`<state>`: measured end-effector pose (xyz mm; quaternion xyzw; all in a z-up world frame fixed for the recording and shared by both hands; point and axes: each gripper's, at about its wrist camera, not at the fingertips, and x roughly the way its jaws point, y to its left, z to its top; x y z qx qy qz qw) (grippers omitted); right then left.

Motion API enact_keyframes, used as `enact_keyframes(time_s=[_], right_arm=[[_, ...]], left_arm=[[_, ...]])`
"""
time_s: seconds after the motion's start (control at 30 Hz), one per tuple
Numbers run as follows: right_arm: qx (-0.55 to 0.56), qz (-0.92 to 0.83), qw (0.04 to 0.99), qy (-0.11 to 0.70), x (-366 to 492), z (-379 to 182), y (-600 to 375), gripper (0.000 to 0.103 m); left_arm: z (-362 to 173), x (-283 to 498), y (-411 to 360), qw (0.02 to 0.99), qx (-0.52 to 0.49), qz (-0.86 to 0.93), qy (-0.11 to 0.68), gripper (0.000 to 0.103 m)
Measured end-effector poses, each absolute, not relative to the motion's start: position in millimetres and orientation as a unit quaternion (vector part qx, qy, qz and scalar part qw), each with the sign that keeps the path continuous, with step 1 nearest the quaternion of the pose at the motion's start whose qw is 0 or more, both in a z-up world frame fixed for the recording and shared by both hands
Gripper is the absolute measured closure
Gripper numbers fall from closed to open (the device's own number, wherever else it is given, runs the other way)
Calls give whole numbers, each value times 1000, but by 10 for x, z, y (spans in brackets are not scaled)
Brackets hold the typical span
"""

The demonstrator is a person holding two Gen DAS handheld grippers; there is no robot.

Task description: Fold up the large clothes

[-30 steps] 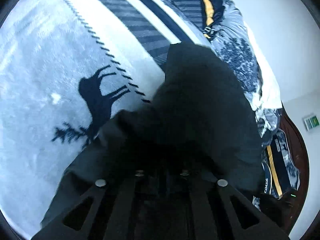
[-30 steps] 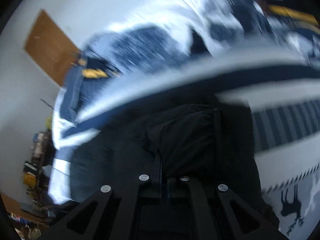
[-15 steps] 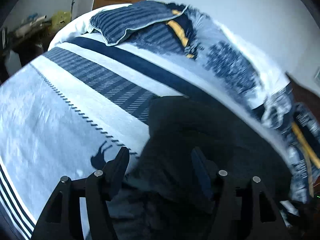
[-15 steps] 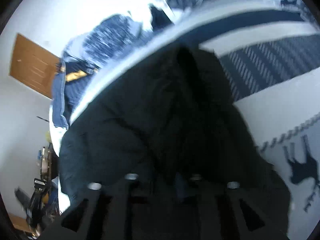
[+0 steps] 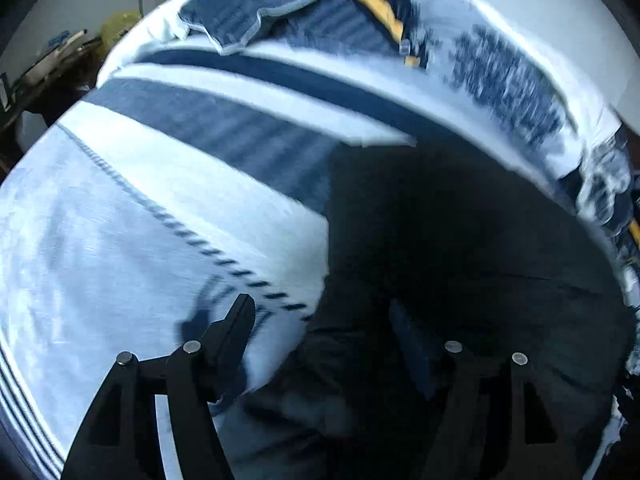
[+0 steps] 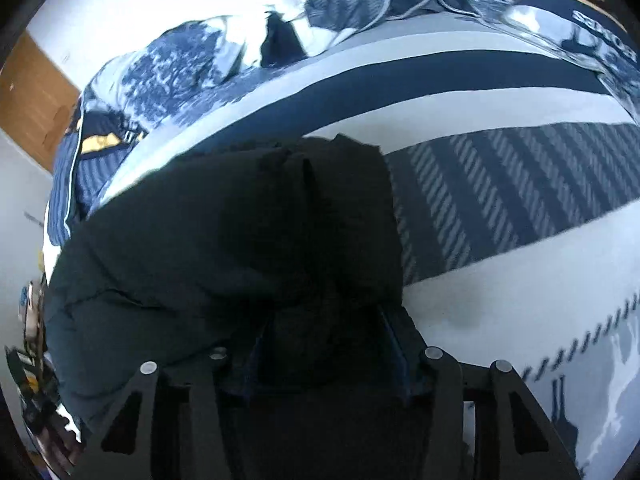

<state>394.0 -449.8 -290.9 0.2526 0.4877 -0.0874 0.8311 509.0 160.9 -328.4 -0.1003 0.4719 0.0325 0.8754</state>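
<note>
Now both tongs, left [image 5: 320, 316] and right [image 6: 324, 328], have opened, releasing the black coat [image 6: 240, 232].

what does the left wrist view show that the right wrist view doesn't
Only the left wrist view: a yellow bag beside the bed, and the left hand-held gripper with jaws apart over the edge of the black padded jacket.
Only the right wrist view: the jacket's hood end, and the right hand-held gripper.
Both: the jacket on the blue-and-white striped blanket.
</note>
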Motion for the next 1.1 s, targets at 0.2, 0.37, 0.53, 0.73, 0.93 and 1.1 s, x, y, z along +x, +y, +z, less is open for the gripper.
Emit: enact_keyframes(time_s=[0.2,0.37,0.53,0.73,0.93,1.1], right_arm=[[333,10,846,416,2729,-2301,-4436,17],[342,15,838,426,1598,-2356,-4321,17],[359,15,833,421,768,-2229,-4259,17],[332,21,870,365,477,-1493,-4230,18],[318,37,890,326,144,-1060,-4076,18],[332,43,879,341,-10,-1187,-4036,17]], left_arm=[[-2561,3924,2004,905,-117,0,409,28],[-2339,2647,2254,913,-115,9,391,23],[-2426,1797,2490,900,-153,10,408,22],[-2106,1505,2286,911,-154,-24,382,22],[-1775,1326,2141,924,-144,-56,350,21],[-1847,1267,2137,920,-142,-52,360,20]])
